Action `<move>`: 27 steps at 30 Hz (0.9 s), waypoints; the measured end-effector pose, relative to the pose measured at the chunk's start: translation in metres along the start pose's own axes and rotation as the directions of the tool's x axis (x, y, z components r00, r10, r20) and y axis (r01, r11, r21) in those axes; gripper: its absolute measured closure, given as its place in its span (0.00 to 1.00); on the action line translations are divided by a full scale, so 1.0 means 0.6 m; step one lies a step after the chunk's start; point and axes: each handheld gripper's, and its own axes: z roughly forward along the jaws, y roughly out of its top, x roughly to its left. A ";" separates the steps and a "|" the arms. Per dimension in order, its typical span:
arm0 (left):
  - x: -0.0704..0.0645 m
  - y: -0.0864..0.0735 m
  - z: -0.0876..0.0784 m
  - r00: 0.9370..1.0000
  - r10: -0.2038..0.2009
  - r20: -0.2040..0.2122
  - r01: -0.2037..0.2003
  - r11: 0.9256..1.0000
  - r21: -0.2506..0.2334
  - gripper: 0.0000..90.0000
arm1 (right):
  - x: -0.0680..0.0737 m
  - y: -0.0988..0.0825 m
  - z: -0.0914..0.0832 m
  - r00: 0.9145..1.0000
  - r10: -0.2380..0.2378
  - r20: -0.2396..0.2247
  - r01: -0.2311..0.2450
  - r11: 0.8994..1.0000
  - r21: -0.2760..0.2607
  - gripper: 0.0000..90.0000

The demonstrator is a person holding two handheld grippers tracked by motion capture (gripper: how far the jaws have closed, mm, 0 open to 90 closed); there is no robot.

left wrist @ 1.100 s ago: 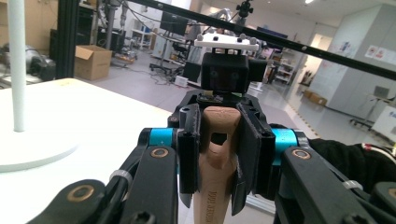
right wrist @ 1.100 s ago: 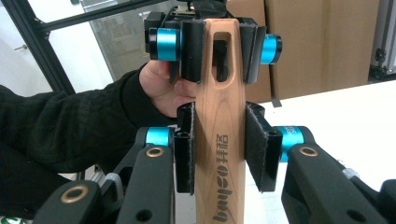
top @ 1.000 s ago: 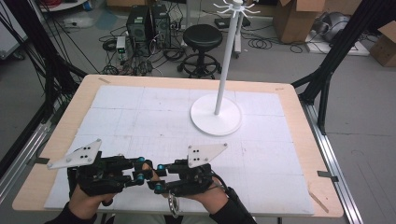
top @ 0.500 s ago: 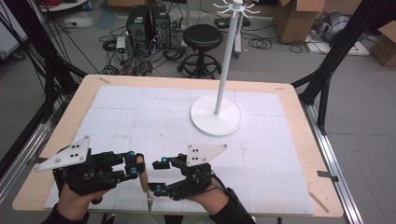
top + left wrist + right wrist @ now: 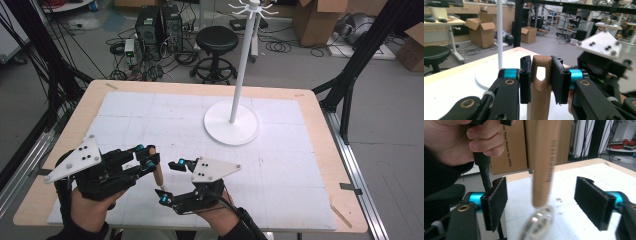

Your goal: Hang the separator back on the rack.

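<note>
The left tool [image 5: 145, 159] is clenched on a wooden handle [image 5: 158, 172] over the near part of the worktop [image 5: 310, 107], left of centre. In the left gripper view the 2 black jaws press on either side of the handle's [image 5: 540, 85] upper end, where a slot is cut through the wood. The handle hangs roughly upright from that grip, and a blurred clear round piece [image 5: 537, 222] sits at its lower end in the right gripper view. The right tool [image 5: 167, 180] is released, its jaws spread wide with the handle [image 5: 545, 162] between them, touching neither pad. A white stand [image 5: 231, 122] with a round base and tall pole stands farther back on the worktop, well apart from both tools.
</note>
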 end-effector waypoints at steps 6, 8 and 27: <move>-0.017 0.002 0.023 1.000 -0.010 -0.015 0.010 1.000 -0.005 0.79 | 0.003 -0.002 0.000 0.996 -0.011 0.089 0.008 0.999 0.031 0.48; -0.021 0.003 0.029 1.000 -0.017 -0.019 0.017 1.000 -0.013 0.79 | 0.003 -0.002 -0.002 0.993 -0.016 0.118 0.012 0.999 0.035 0.54; -0.005 -0.002 0.023 0.993 -0.104 0.057 0.109 0.990 -0.094 0.57 | 0.002 0.003 -0.019 0.991 0.018 0.133 -0.023 0.999 0.029 0.78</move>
